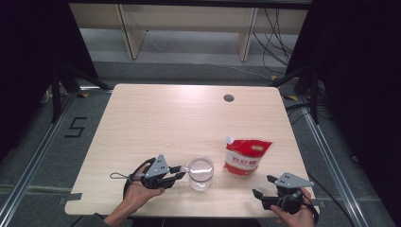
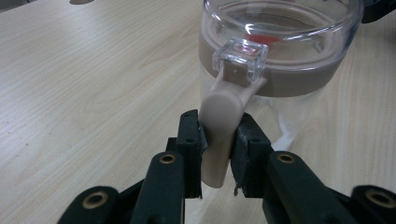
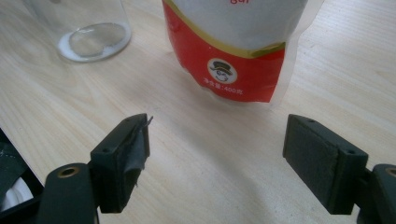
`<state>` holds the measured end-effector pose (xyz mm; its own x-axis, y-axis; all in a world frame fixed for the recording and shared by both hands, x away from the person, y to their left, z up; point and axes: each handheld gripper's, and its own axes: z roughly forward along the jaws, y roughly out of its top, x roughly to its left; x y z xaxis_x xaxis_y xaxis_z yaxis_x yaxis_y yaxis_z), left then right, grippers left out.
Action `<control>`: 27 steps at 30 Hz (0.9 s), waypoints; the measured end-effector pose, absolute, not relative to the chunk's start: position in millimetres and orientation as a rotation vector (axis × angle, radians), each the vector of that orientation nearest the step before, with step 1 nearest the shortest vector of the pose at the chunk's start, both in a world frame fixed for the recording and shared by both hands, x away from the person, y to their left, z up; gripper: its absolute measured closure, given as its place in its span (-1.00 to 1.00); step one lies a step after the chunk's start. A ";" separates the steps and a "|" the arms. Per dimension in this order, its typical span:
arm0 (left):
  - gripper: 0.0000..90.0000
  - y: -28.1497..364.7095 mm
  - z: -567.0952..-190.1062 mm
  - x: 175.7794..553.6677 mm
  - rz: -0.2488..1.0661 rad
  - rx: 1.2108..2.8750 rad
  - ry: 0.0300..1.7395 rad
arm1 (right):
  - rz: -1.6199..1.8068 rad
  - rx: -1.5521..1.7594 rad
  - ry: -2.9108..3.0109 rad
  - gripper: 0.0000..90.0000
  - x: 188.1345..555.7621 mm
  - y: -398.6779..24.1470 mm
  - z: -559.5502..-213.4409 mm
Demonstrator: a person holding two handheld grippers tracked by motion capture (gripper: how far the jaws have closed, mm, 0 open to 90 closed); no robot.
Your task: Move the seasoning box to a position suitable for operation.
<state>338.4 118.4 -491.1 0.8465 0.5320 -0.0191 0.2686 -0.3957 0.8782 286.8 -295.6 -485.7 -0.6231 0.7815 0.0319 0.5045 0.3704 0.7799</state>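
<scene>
A clear jar (image 1: 201,173) with a tan band under its lid stands near the table's front edge, left of middle. A tan handle (image 2: 220,126) sticks out from the jar (image 2: 280,51) toward me, and my left gripper (image 2: 219,154) is shut on that handle. In the high view the left gripper (image 1: 180,172) reaches the jar from its left. A red and white pouch (image 1: 245,156) with a white spout lies right of the jar. My right gripper (image 1: 265,186) rests open near the front right corner, with the pouch (image 3: 233,46) a short way beyond its jaws.
The wooden table (image 1: 179,118) has a round cable hole (image 1: 229,98) near its far edge. Black stands and cables flank the table on both sides. A wooden shelf frame (image 1: 189,23) stands on the floor beyond it.
</scene>
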 end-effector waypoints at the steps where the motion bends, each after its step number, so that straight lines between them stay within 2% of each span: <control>1: 0.65 118.6 -490.6 337.3 0.330 2.009 0.588 | 1.122 1.122 2.295 -0.47 286.8 -295.7 -485.7; 16: 0.63 118.8 -490.0 334.3 0.306 2.015 0.577 | 1.121 1.126 2.301 -0.48 286.2 -293.3 -485.7; 17: 0.59 118.6 -489.8 334.0 0.295 2.007 0.580 | 1.122 1.120 2.303 -0.48 286.4 -293.5 -485.6; 18: 0.43 118.8 -487.9 332.2 0.301 2.000 0.596 | 1.122 1.105 2.309 -0.48 287.0 -293.7 -485.4; 20: 0.24 118.9 -486.5 331.7 0.318 2.010 0.595 | 1.126 1.114 2.311 -0.48 286.6 -293.3 -485.3; 21: 0.24 119.2 -483.9 329.8 0.340 2.013 0.602 | 1.125 1.134 2.316 -0.48 285.4 -292.3 -485.1; 22: 0.13 120.3 -481.4 327.8 0.334 2.012 0.610 | 1.127 1.100 2.316 -0.48 287.2 -293.3 -485.2; 27: -0.12 122.5 -473.6 320.7 0.302 1.987 0.637 | 1.126 1.084 2.318 -0.48 289.4 -295.3 -486.9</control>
